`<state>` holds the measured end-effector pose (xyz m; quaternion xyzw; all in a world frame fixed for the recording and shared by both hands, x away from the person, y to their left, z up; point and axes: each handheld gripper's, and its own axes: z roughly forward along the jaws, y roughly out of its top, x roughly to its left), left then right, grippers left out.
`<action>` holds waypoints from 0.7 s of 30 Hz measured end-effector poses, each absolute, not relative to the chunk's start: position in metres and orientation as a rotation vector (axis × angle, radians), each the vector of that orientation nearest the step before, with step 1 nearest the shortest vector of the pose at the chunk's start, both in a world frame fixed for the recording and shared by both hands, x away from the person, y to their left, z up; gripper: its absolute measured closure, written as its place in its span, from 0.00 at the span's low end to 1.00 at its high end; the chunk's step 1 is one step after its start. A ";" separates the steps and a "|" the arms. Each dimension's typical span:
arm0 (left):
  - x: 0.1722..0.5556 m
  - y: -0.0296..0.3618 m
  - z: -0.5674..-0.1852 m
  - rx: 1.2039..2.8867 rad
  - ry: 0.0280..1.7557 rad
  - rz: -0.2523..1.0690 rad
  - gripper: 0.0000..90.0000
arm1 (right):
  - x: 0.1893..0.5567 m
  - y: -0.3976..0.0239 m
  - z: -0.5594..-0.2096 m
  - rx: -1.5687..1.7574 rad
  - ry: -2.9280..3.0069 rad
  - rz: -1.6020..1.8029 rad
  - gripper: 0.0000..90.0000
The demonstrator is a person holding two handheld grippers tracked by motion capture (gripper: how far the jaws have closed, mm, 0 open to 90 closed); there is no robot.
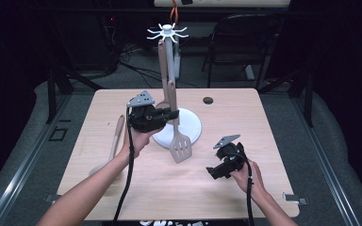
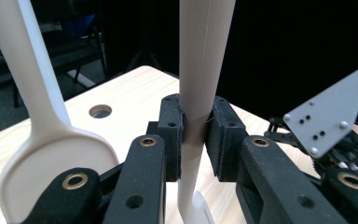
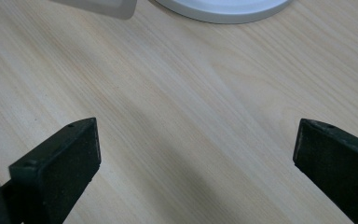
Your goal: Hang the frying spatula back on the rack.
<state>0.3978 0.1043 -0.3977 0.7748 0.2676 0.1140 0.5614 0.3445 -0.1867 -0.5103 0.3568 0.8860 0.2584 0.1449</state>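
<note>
The left tool point(image 1: 172, 113) is clamped on a slotted spatula's point(image 1: 179, 147) handle, holding it upright just beside the white utensil stand point(image 1: 188, 126). The right tool point(image 1: 213, 172) rests apart, low over the wooden surface point(image 1: 245, 117).

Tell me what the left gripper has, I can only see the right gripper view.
Observer: The left gripper is shut on the handle of a slotted spatula, held upright beside the white stand.
Operator: Is the spatula hooked on the stand?
Observer: No, the top of its handle sits well below the hook ring.
Operator: Anything else lying on the table?
Observer: A wooden spoon lies flat, to the left of the left hand.
</note>
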 end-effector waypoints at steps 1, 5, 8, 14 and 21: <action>0.399 0.104 -0.396 1.828 0.632 0.271 0.86 | 0.345 -0.187 -0.510 1.025 2.556 0.739 0.00; 0.404 0.103 -0.392 1.828 0.632 0.284 0.86 | 0.345 -0.187 -0.511 1.024 2.558 0.740 0.01; 0.407 0.102 -0.388 1.828 0.629 0.293 0.86 | 0.345 -0.186 -0.511 1.026 2.560 0.750 0.01; 0.414 0.099 -0.381 1.841 0.621 0.321 0.86 | 0.346 -0.186 -0.511 1.030 2.557 0.740 0.01; 0.423 0.099 -0.376 1.831 0.626 0.333 0.86 | 0.346 -0.186 -0.512 1.015 2.562 0.728 0.01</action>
